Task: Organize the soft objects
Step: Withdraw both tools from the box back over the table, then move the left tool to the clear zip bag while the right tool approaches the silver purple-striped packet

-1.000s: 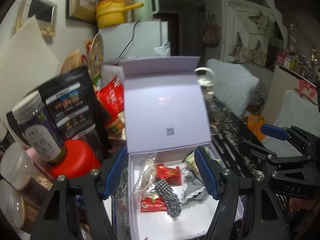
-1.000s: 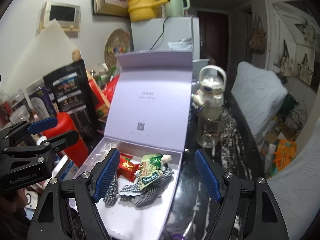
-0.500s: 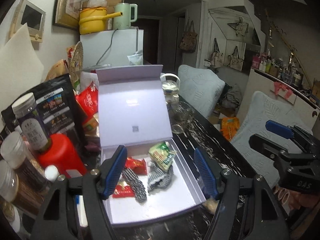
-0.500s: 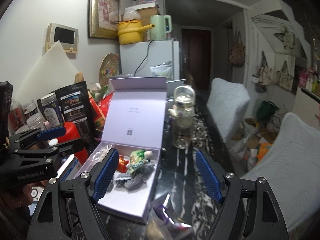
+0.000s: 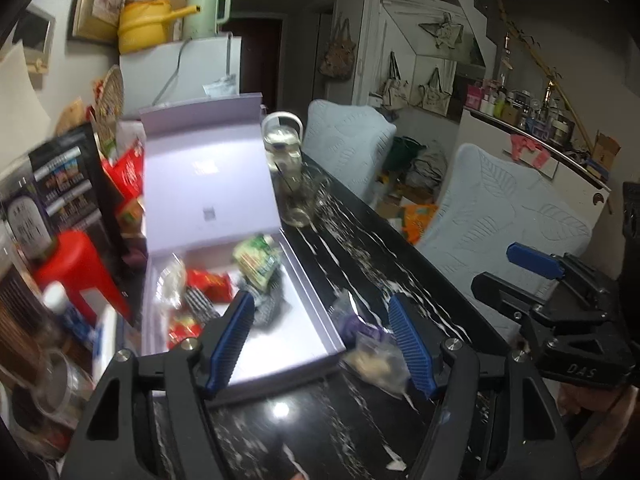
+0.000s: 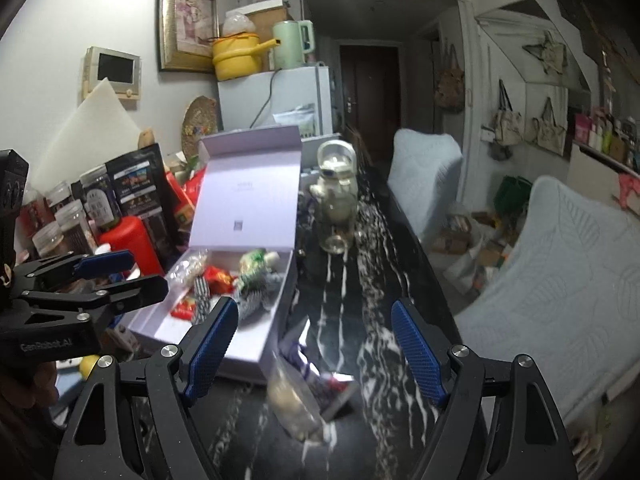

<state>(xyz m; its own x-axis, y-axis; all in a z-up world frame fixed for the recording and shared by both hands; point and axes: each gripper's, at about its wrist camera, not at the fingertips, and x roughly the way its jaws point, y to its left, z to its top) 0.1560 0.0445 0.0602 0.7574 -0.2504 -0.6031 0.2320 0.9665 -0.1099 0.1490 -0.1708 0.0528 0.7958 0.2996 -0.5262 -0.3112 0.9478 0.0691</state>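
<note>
Packets and checked cloth already lie in the box [image 6: 276, 340], but a clear pouch [image 6: 294, 404] waits on the table [image 6: 372, 280]; both grippers, left [image 5: 320, 344] and right [image 6: 312, 352], gape empty.

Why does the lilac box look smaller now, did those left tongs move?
Yes. The left tongs have pulled back and swung right: the lilac box, earlier filling the space between them, now sits farther away to the left.

Glass kettle [image 6: 337, 200], yellow pot [image 6: 236, 56] atop fridge [image 6: 276, 102].
</note>
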